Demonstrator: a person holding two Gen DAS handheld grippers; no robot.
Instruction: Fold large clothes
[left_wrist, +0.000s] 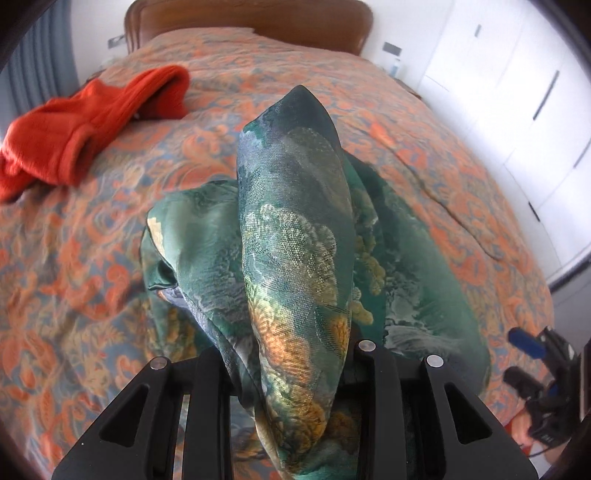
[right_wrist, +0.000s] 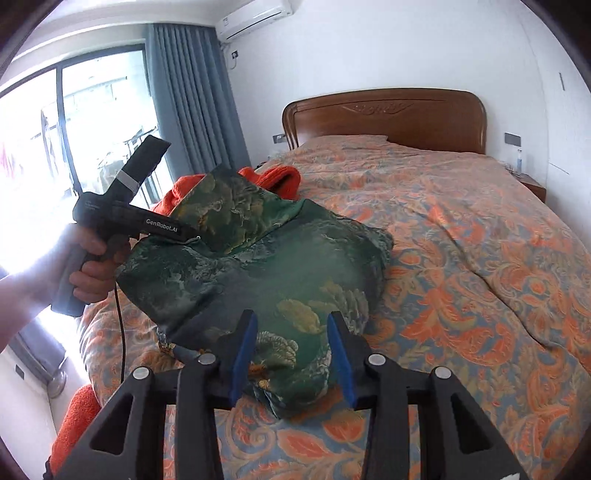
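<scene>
A green patterned silky garment (right_wrist: 280, 266) lies bunched on the bed. My left gripper (left_wrist: 291, 354) is shut on a fold of it (left_wrist: 295, 229) and holds that fold raised, so it drapes over the fingers. In the right wrist view the left gripper (right_wrist: 192, 236) shows at the garment's left edge, held by a hand. My right gripper (right_wrist: 291, 350) is open, its blue pads (right_wrist: 245, 350) on either side of the garment's near edge, not closed on it.
An orange-red knitted garment (left_wrist: 85, 125) lies on the far left of the bed, also in the right wrist view (right_wrist: 273, 181). The floral bedspread (right_wrist: 461, 240) covers the bed below a wooden headboard (right_wrist: 384, 114). White wardrobe doors (left_wrist: 517, 92) stand right; curtains and window left.
</scene>
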